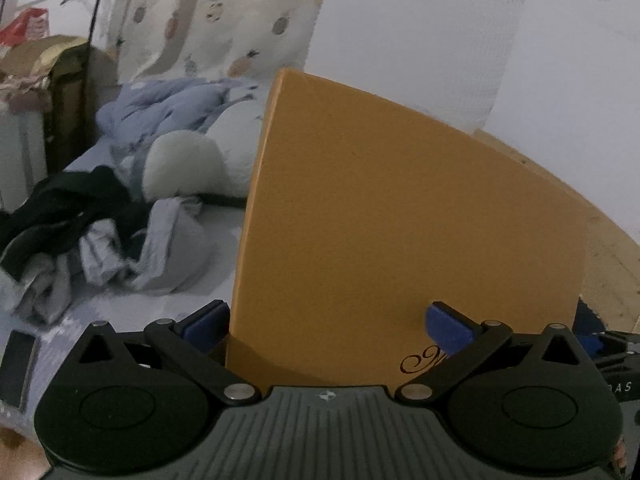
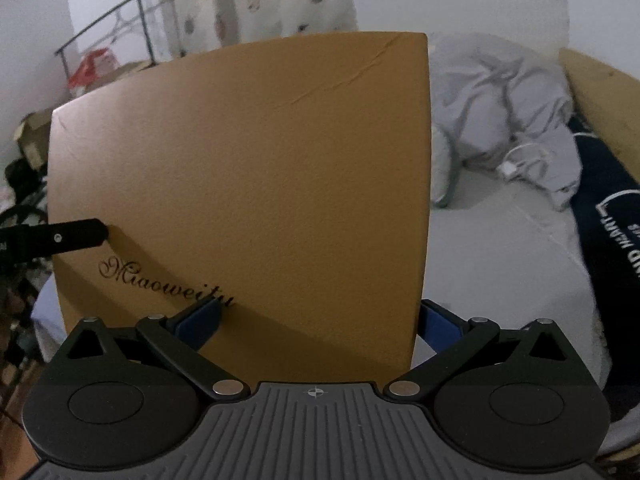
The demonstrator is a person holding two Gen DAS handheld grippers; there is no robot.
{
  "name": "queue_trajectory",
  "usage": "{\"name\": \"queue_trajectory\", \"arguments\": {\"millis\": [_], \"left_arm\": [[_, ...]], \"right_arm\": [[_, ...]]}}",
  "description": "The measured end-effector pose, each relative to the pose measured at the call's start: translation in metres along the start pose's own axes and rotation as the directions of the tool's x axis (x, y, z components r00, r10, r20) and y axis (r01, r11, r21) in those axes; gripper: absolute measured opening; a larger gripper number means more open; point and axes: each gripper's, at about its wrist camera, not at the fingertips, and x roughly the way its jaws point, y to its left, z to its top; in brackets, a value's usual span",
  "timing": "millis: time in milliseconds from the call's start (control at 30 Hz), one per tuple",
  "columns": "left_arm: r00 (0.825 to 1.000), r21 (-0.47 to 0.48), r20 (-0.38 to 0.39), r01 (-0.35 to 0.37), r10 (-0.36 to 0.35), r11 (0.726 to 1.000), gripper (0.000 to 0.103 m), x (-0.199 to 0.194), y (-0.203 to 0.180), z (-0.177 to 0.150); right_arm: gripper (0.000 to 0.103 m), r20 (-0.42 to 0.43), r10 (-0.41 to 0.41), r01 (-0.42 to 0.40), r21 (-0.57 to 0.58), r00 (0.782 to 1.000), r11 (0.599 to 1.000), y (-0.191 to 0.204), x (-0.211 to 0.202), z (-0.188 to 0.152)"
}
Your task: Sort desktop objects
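A flat orange-brown box [image 1: 400, 220] with dark script lettering fills the middle of both views and is held up above a bed. My left gripper [image 1: 326, 328] is shut on its near left corner, one blue pad [image 1: 448, 328] on the lettered face and the other behind the left edge. In the right wrist view the box [image 2: 260, 160] sits between the fingers of my right gripper [image 2: 318, 320], which is shut on its near right corner. A black finger of the left gripper [image 2: 76, 236] presses the box face at the left.
Below lies a bed with a pale sheet [image 2: 500, 260], crumpled clothes [image 1: 100, 240], a plush toy [image 1: 188, 168] and a phone [image 1: 16, 364]. A grey duvet [image 2: 500, 92], white charger cable [image 2: 520, 164] and dark blue garment [image 2: 612, 220] lie right. A wooden headboard [image 1: 616, 272] borders the bed.
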Motion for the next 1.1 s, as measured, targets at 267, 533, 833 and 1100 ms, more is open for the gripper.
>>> {"name": "queue_trajectory", "arguments": {"millis": [267, 533, 833, 1100], "left_arm": [[0.998, -0.042, -0.061, -0.038, 0.035, 0.998, 0.103, 0.006, 0.023, -0.020], [0.990, -0.062, -0.133, -0.059, 0.050, 0.996, 0.103, 0.006, 0.032, -0.048], [0.976, -0.086, -0.210, -0.081, 0.062, 0.993, 0.103, 0.023, 0.046, -0.075], [0.964, -0.097, -0.258, -0.100, 0.072, 0.990, 0.103, 0.051, 0.064, -0.075]], "right_arm": [[0.103, -0.084, 0.018, -0.019, -0.017, 0.996, 1.000, 0.023, 0.028, -0.022], [0.103, -0.172, 0.019, -0.020, -0.003, 0.985, 1.000, 0.023, 0.060, -0.042], [0.103, -0.255, 0.016, -0.014, 0.011, 0.967, 1.000, 0.021, 0.104, -0.054], [0.103, -0.295, 0.024, -0.020, 0.018, 0.955, 1.000, 0.018, 0.131, -0.050]]}}
